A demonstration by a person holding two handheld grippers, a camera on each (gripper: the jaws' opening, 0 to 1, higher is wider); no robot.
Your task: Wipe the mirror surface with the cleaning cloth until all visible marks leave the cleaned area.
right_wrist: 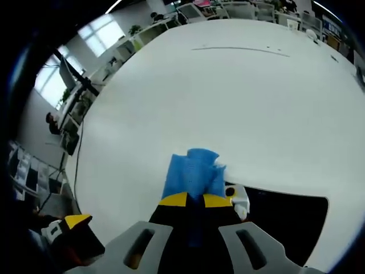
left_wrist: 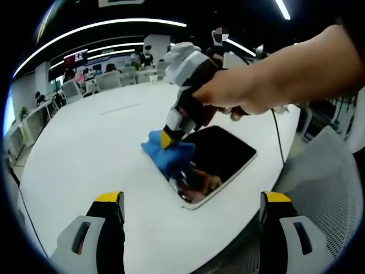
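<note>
The left tool point(left_wrist: 191, 214) hangs wide open above the white counter point(left_wrist: 85, 148), holding nothing. Ahead of it lies the dark mirror point(left_wrist: 219, 157), near the counter's edge. A hand point(left_wrist: 228, 94) holds the right tool point(left_wrist: 165, 138), which is pinched on the blue cloth point(left_wrist: 165, 154) and presses it on the mirror's left end. The right gripper view looks down its own tool point(right_wrist: 195, 200) at the cloth point(right_wrist: 194, 174), half on the mirror point(right_wrist: 285, 220), half on the counter point(right_wrist: 228, 97). The left gripper view also shows a gray chair point(left_wrist: 328, 182).
</note>
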